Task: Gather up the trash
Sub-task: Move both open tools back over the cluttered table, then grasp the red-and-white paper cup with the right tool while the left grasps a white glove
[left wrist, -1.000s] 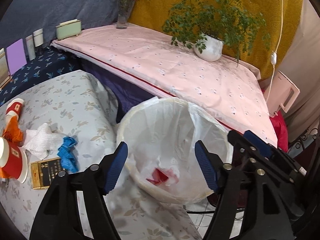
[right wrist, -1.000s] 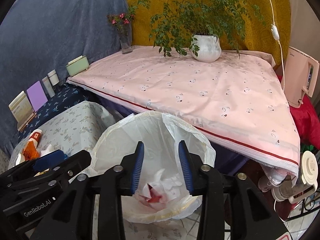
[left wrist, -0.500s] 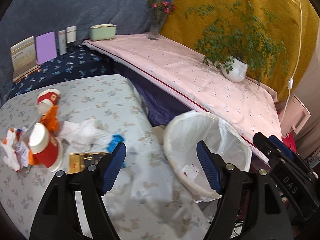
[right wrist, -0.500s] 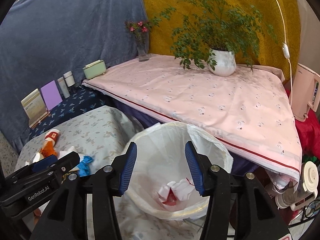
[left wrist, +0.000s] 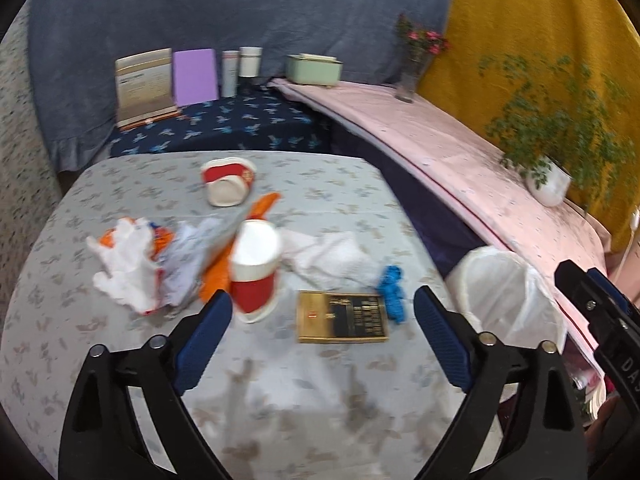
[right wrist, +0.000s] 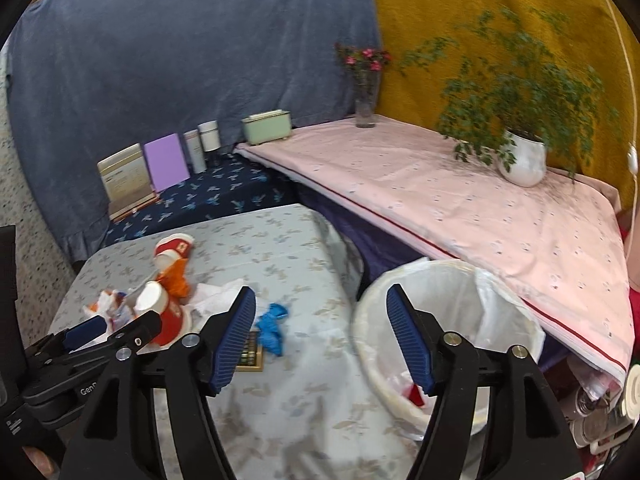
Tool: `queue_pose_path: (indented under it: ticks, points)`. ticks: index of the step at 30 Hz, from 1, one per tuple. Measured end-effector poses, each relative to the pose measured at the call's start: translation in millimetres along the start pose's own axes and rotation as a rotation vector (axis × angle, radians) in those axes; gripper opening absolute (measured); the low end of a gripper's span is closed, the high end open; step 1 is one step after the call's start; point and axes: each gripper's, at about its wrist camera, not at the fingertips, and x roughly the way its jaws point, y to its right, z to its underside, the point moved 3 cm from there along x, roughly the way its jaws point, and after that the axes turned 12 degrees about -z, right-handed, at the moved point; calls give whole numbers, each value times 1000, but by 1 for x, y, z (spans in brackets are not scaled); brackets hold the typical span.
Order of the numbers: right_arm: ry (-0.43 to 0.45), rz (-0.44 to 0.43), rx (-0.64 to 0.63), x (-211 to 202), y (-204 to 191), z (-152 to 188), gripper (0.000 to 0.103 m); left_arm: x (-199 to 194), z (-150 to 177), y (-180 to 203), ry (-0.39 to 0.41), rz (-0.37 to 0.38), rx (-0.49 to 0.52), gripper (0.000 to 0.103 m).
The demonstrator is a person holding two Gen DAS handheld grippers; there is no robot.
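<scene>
Both grippers have swung from above the lined bin back toward the table. Leftmost, crumpled wrappers and a red cup lie loose; the left gripper is opening, empty, and might tip the cup. Right gripper, also opening and empty, could snag the liner.

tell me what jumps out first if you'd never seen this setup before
The heap of litter on the grey flowered table catches the eye first: two red-and-white paper cups, orange wrappers, crumpled white tissue and a blue scrap beside a gold box. Right of the table stands a white-lined bin with red trash at the bottom. Both tools, left and right, are opening and hold nothing.
</scene>
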Motion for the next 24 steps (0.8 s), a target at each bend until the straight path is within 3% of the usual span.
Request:
queue_pose_path:
  ticks: [6,13,24]
  points:
    - [-36,-67,-53,19,-46,6,69,9,8,-61,-14,-100,-65,92]
    - [-90,-126,-101,44,-86,15,70,22,20,-112,-54,-153,-142,92]
    - [-179,-186,-116,96,-129,27,70,50,25,-154,-101,-195,-208,92]
